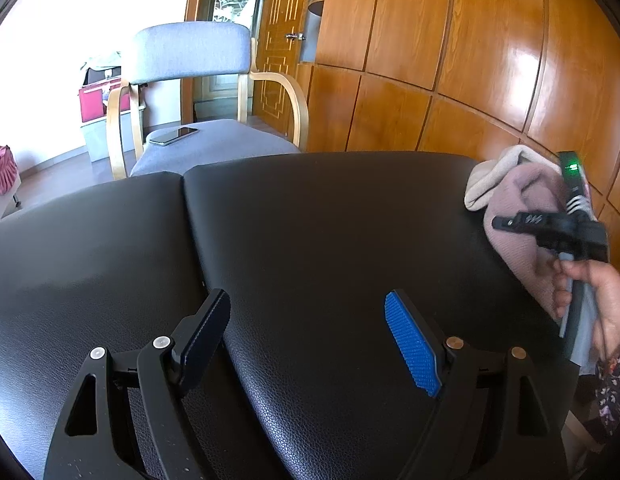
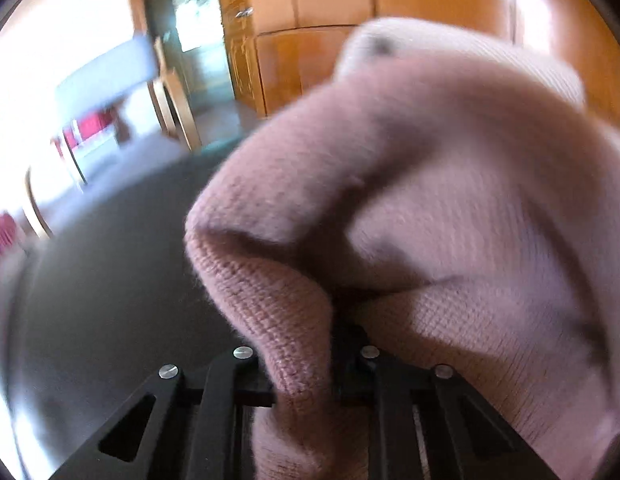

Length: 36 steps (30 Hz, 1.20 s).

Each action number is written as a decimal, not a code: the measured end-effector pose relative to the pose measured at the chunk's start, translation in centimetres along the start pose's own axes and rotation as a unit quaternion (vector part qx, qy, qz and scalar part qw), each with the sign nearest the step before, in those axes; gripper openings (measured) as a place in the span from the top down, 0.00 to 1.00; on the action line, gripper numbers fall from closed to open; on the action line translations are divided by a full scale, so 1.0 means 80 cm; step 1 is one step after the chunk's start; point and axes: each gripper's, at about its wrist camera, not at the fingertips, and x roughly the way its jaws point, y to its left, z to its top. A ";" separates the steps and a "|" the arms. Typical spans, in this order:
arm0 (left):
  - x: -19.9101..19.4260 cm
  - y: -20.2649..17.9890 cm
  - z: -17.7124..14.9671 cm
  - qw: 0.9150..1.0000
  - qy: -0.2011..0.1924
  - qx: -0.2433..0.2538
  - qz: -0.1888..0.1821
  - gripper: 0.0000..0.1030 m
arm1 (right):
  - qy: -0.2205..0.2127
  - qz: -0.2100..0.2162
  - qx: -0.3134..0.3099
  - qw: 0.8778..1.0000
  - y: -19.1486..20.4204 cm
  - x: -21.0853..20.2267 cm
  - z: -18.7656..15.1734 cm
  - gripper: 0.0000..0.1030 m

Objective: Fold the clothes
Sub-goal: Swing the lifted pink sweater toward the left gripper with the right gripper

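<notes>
Where black pebbled-leather bench top (image 1: 310,240) meets its right edge, soft dusty-pink ribbed knit garment (image 2: 450,208) hangs bunched, paler cream fold on top. Right gripper (image 2: 306,380) pinches garment's thick hem; fingertips buried in wool, picture blurred, probably fully clamped. Left gripper (image 1: 314,340) spread wide over bench middle, holding nothing.

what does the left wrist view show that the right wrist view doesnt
Only the left wrist view shows the open left gripper above bare black leather, a phone on the chair seat, and the hand holding the right gripper. Only the right wrist view shows that gripper clamped on the pink knit garment up close, blurred. Both show the garment, the black table, grey chair and wooden panelling.
</notes>
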 end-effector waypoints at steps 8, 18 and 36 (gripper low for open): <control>0.000 0.000 0.000 1.000 0.001 0.001 -0.001 0.20 | -0.018 0.305 0.191 0.933 -0.038 -0.038 0.003 0.85; -0.001 0.016 0.003 1.000 -0.002 -0.006 0.015 0.20 | 0.032 0.545 0.183 0.818 0.098 -0.020 -0.049 0.85; -0.064 0.092 -0.013 0.989 -0.033 -0.037 0.142 0.20 | 0.058 0.451 -0.020 0.890 0.287 0.026 -0.127 0.73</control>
